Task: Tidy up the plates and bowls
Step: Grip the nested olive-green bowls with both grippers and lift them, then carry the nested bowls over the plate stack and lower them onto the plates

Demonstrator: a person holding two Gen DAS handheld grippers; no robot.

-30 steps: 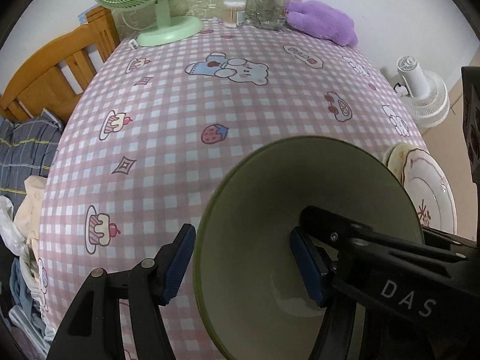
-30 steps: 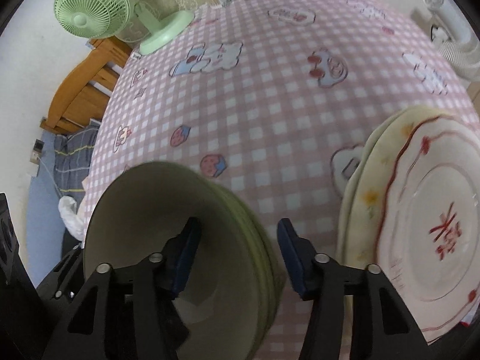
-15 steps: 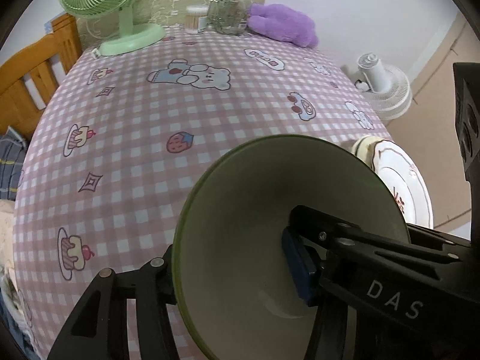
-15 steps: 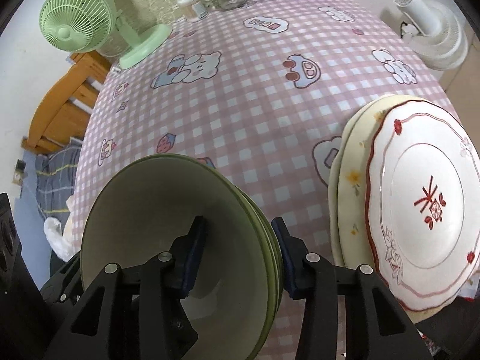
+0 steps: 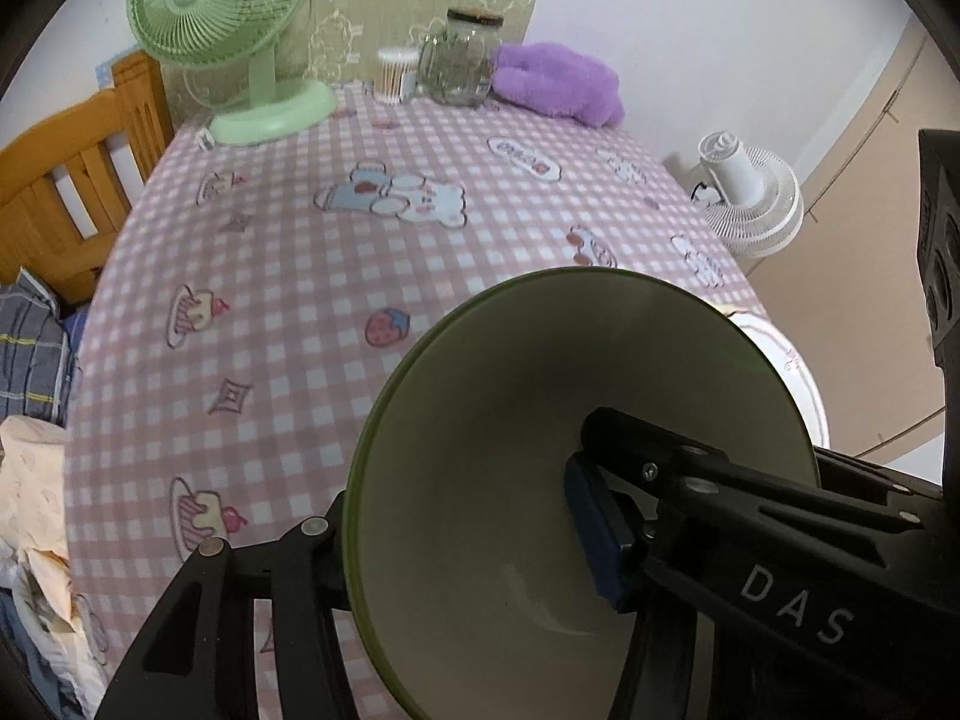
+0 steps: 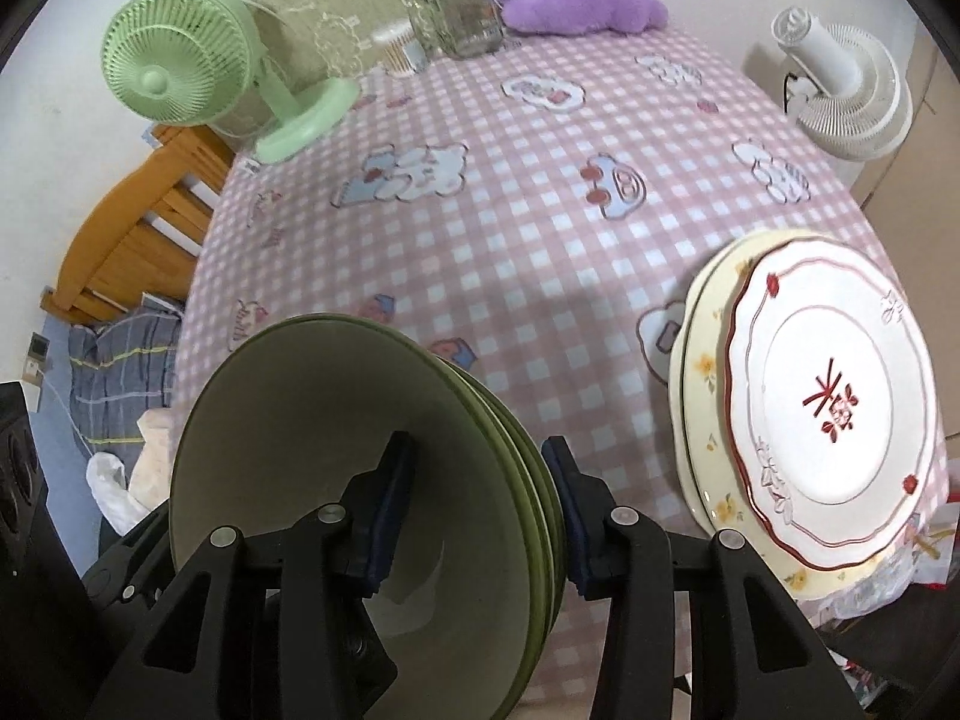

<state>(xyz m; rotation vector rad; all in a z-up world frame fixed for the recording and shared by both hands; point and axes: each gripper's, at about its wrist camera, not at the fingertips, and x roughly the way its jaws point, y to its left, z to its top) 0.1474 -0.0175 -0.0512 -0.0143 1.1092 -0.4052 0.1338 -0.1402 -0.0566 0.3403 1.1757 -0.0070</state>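
The left gripper (image 5: 468,534) pinches one wall of the stacked olive-green ceramic bowls (image 6: 360,480); its jaws have just been closing. The right gripper (image 6: 477,501) clamps the opposite wall. The stack hangs over the pink checked tablecloth (image 6: 510,240), beside the stacked scalloped white plates (image 6: 828,414).

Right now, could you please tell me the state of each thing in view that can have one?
Left gripper: shut on the stack's wall.
Right gripper: shut on the opposite wall.
Green bowls: nested in a stack, tilted, held by both grippers.
Plates: stacked, lying on the table's edge.
Glass jar: upright, lid on.
Green fan: upright; running or not, cannot tell.
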